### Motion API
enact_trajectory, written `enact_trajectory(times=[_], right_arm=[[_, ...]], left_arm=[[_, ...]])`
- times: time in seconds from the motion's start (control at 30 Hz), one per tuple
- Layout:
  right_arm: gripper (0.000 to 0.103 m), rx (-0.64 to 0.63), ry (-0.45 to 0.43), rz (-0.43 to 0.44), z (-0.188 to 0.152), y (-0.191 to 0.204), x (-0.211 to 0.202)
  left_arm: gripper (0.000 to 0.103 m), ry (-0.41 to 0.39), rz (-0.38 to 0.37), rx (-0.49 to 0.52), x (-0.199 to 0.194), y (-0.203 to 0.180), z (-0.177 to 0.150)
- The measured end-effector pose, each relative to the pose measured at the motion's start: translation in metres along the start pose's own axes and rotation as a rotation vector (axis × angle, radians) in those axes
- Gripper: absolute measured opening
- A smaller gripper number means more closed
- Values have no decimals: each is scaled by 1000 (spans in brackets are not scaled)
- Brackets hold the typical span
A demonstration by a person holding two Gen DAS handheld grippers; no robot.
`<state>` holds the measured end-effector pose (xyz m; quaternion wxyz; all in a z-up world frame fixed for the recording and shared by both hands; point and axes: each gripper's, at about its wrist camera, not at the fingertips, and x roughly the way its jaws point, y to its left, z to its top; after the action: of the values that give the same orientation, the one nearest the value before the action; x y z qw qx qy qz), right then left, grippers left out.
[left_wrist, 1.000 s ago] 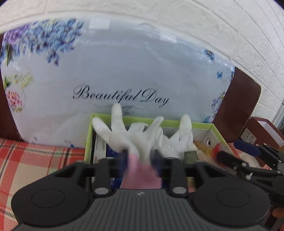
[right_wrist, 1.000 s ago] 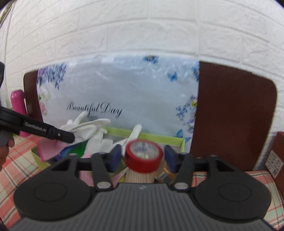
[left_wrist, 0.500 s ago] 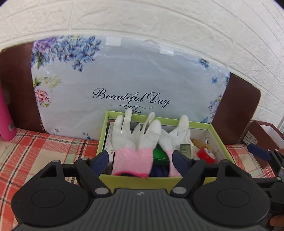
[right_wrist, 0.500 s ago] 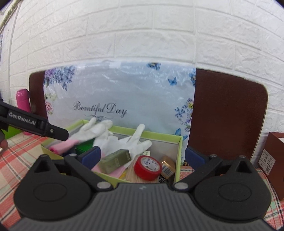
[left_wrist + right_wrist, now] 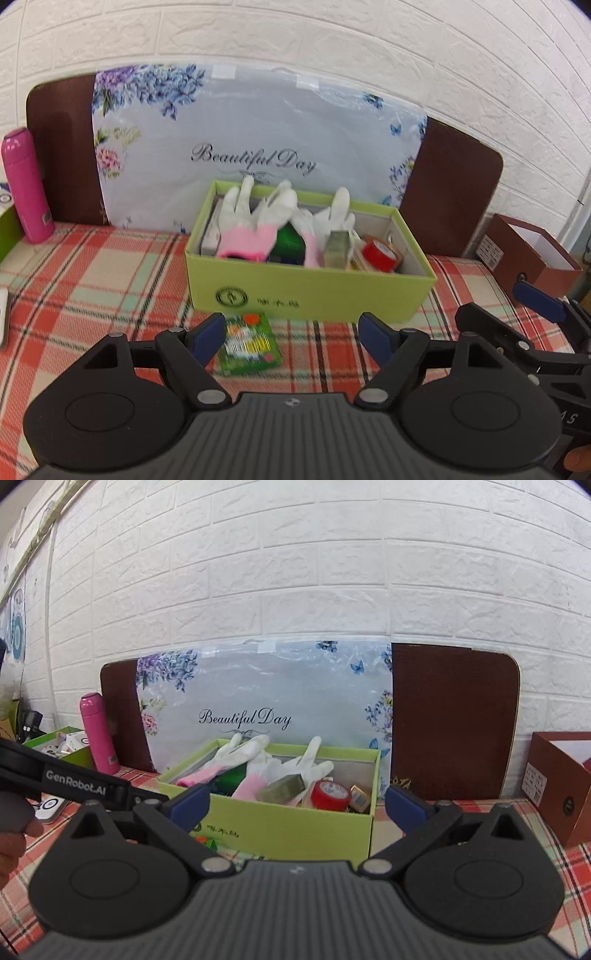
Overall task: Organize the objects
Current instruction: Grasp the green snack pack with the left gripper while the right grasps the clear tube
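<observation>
Your left tongs [image 5: 291, 334] wide and empty, right tongs [image 5: 297, 801] likewise, green cardboard box [image 5: 310, 286] just ahead on the plaid-clothed desk [image 5: 92, 280], soft white gloves [image 5: 255, 214] (pink cuffs) and glossy red tape roll [image 5: 380, 253] inside, flat green packet [image 5: 249, 343] between your left pads.

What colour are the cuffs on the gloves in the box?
Pink cuffs on white gloves; clearest in the left wrist view.

"Beautiful Day" ran in dark script across the flowered bag [image 5: 258, 147] at twelve o'clock behind the green box [image 5: 306, 288]. "GenRobot.AI" stood white on the left gripper [image 5: 77, 788], at nine o'clock. The box's front print was unreadable.
</observation>
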<state>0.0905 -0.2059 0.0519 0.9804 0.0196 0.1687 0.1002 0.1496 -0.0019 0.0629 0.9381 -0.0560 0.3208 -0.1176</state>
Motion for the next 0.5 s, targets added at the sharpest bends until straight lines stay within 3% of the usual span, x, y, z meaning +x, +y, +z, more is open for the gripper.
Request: enact_trajectory(times=[0.5], right_arm=[[103,47,106,-23,-53,-2,-27]], left_arm=[[82,110,23,-90,0,13,-55]])
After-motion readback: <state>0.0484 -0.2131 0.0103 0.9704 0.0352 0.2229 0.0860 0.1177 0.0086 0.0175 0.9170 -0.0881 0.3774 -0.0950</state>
